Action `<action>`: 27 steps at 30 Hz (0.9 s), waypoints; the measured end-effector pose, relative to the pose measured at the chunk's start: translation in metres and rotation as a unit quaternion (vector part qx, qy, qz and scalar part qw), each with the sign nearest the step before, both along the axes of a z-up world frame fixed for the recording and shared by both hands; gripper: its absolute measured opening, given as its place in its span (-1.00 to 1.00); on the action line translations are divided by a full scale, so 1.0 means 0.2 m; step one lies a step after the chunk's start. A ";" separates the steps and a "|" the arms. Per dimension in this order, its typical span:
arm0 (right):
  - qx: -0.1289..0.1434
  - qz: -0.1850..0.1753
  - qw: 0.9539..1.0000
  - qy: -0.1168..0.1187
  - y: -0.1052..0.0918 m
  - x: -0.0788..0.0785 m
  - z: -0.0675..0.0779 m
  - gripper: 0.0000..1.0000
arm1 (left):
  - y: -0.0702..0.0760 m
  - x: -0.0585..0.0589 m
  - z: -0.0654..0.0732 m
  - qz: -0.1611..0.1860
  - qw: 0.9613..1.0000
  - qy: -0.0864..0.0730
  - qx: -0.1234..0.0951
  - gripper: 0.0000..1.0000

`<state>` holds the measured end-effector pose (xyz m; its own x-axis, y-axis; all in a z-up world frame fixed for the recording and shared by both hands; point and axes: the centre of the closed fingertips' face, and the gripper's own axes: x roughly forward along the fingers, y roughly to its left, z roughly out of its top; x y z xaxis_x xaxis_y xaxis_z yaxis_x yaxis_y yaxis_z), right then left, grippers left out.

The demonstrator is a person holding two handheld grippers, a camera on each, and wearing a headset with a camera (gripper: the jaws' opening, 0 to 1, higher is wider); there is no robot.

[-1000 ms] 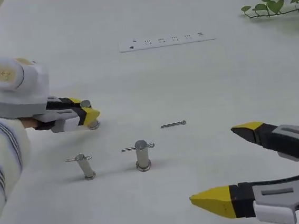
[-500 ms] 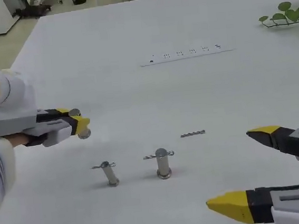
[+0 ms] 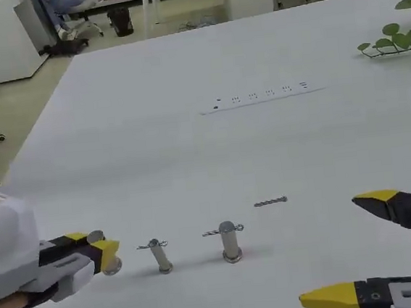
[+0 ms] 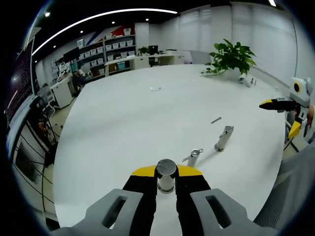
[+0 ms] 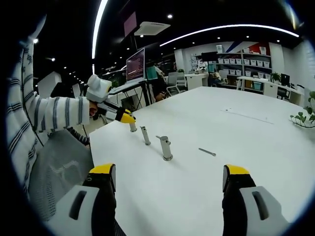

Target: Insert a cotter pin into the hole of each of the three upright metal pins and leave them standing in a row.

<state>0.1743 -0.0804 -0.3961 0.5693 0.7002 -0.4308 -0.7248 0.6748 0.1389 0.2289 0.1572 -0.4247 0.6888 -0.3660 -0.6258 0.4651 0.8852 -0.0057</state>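
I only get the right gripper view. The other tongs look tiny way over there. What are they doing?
Observer: The left gripper view shows them close up: the left tongs are shut on a metal pin.
Child: Does it have its clip yet?
Observer: No clip shows on it there.
Child: And the two standing ones?
Observer: In the head view, a clip crosses the middle pin and another clip crosses the end pin.
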 end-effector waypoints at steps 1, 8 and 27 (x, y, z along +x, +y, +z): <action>0.001 0.000 1.000 -0.001 0.00 0.00 0.00 0.76 | -0.01 -0.02 0.00 -0.006 1.000 -0.004 0.005 -0.81; 0.000 -0.004 1.000 -0.006 -0.01 -0.01 0.01 0.76 | -0.07 -0.11 -0.05 -0.004 1.000 0.006 0.005 -0.81; -0.004 0.003 1.000 0.006 -0.01 -0.03 -0.02 0.71 | -0.37 -0.17 -0.14 0.009 1.000 0.004 -0.004 -0.81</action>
<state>0.1691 -0.0827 -0.3993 0.5594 0.7007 -0.4429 -0.7275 0.6711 0.1428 0.1955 0.0824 -0.4537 0.6896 -0.3588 -0.6290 0.4495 0.8931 -0.0166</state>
